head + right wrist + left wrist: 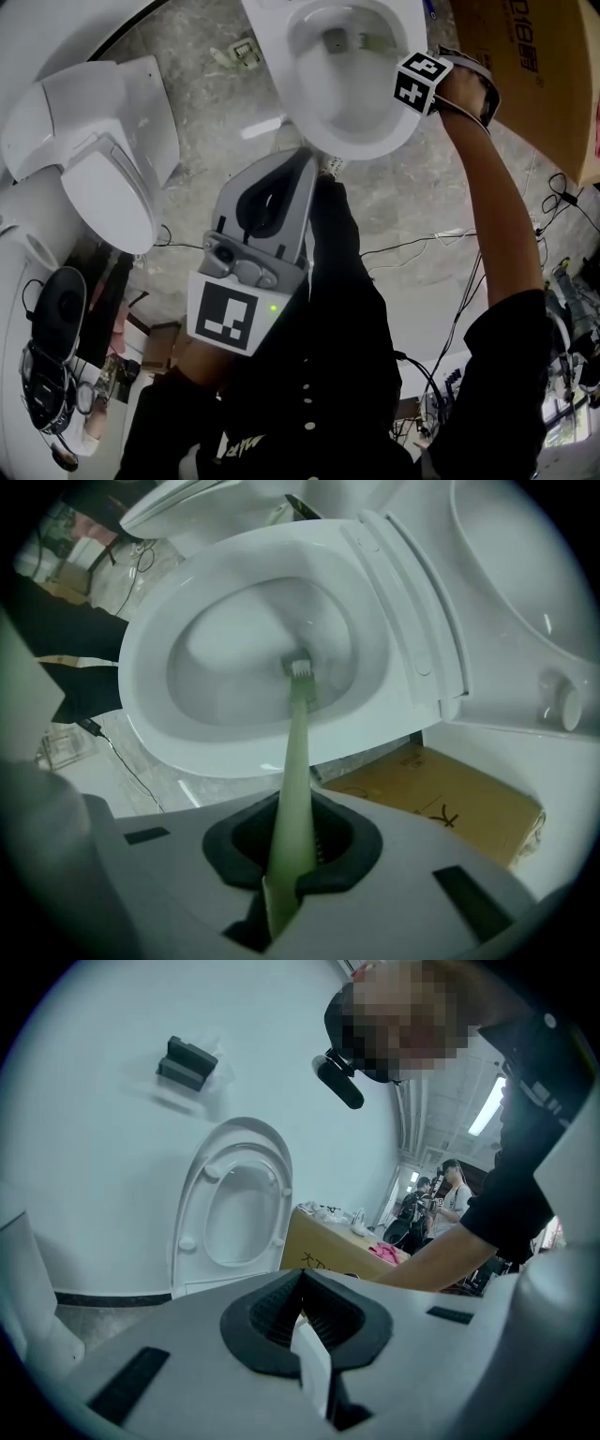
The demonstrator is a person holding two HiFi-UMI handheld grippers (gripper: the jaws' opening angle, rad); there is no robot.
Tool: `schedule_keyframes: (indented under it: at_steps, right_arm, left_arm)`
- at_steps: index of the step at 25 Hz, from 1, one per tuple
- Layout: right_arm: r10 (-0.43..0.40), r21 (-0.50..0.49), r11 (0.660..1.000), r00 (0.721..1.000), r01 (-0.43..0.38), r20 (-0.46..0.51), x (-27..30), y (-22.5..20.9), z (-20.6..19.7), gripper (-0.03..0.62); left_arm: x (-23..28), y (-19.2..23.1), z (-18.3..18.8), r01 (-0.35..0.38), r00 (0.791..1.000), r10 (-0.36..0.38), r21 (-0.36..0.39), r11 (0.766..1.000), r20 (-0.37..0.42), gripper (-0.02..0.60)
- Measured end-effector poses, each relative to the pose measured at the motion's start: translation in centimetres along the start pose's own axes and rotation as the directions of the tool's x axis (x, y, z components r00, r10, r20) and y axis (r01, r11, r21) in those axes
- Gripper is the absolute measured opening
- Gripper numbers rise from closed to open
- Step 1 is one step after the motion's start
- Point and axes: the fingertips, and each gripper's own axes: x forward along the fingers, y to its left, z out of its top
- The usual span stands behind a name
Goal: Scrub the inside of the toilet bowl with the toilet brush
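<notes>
1. Right gripper (295,847) pinches brush (298,728) handle; bristles at bowl (145,705) bottom, frame centre.
2. Left gripper (302,1321): jaws pressed together, empty, lower centre.
3. Box (441,803) just beside bowl, lower right; second toilet (103,159) upper left, head view.

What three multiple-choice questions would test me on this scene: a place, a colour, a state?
1. Where is the toilet brush head? A in a bucket; B in the toilet bowl; C on a shelf.
2. Handle colour? A red; B pale green; C black.
3. The left gripper is: A shut, empty; B gripping the brush; C holding a cloth.
Answers: B, bristles sit at the bowl's bottom; B, green shaft in the right gripper; A, jaws together, nothing between.
</notes>
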Motion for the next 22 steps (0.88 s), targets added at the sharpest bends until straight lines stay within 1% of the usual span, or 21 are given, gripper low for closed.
schedule_keyframes:
  at_steps: [6,10,14,18,22]
  right_arm:
    - [0.045,-0.066,0.997,0.999,-0.047,-0.03,0.0,0.8,0.0,0.043]
    - [0.116,-0.12,0.985,0.991,-0.124,-0.073,0.1,2.2,-0.1,0.041]
    - [0.191,-0.173,0.963,0.976,-0.206,-0.104,0.0,3.5,-0.3,0.041]
    - [0.276,-0.21,0.93,0.95,-0.302,-0.147,-0.5,5.1,-0.6,0.041]
    - [0.311,-0.229,0.91,0.935,-0.345,-0.174,-0.9,6.0,-0.7,0.041]
  left_arm:
    - [0.1,0.1,-0.1,0.003,1.0,-0.003,-0.012,1.0,0.002,0.026]
    - [0.2,0.3,0.0,-0.002,1.0,0.002,-0.014,1.0,0.008,0.026]
    - [0.4,0.4,0.2,-0.002,1.0,0.002,-0.013,1.0,0.004,0.026]
    - [0.3,0.6,0.1,-0.007,1.0,0.007,-0.021,1.0,-0.001,0.026]
    - [0.3,0.6,0.2,-0.007,1.0,0.007,-0.027,1.0,0.003,0.026]
